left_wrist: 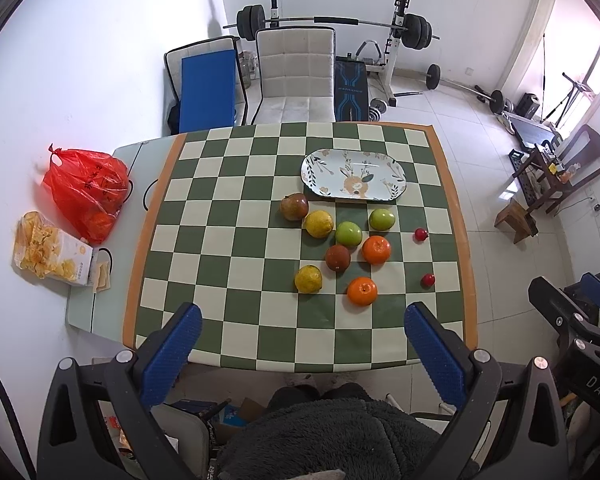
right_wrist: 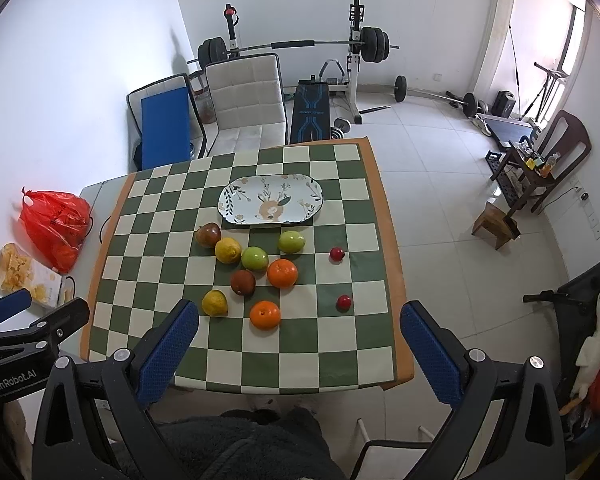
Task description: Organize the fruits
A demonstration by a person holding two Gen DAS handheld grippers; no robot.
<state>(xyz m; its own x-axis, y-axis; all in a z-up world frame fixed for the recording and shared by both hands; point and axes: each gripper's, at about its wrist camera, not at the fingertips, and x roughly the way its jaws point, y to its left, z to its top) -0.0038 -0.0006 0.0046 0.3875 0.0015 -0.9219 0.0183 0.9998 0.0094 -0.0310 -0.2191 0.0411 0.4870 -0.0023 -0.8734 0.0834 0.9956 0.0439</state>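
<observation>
Several fruits lie loose on the checkered tablecloth (left_wrist: 228, 264): two oranges (left_wrist: 362, 291) (left_wrist: 376, 249), two lemons (left_wrist: 308, 279) (left_wrist: 319, 223), two green apples (left_wrist: 348, 233) (left_wrist: 382, 219), a brown fruit (left_wrist: 337, 257), a red-green fruit (left_wrist: 294, 206) and two small red fruits (left_wrist: 427, 279) (left_wrist: 420, 234). An empty oval floral plate (left_wrist: 354, 176) (right_wrist: 271, 199) lies beyond them. My left gripper (left_wrist: 302, 344) is open and empty above the table's near edge. My right gripper (right_wrist: 298, 340) is open and empty, likewise held high over the near edge; the nearest orange (right_wrist: 265, 314) lies between its fingers.
A red plastic bag (left_wrist: 86, 192) and a box of chips (left_wrist: 48, 252) sit on the bare table left of the cloth. A padded chair (left_wrist: 296, 76) stands behind the table. Weight bench and barbells fill the back of the room. The table's right edge (right_wrist: 396, 280) drops to tiled floor.
</observation>
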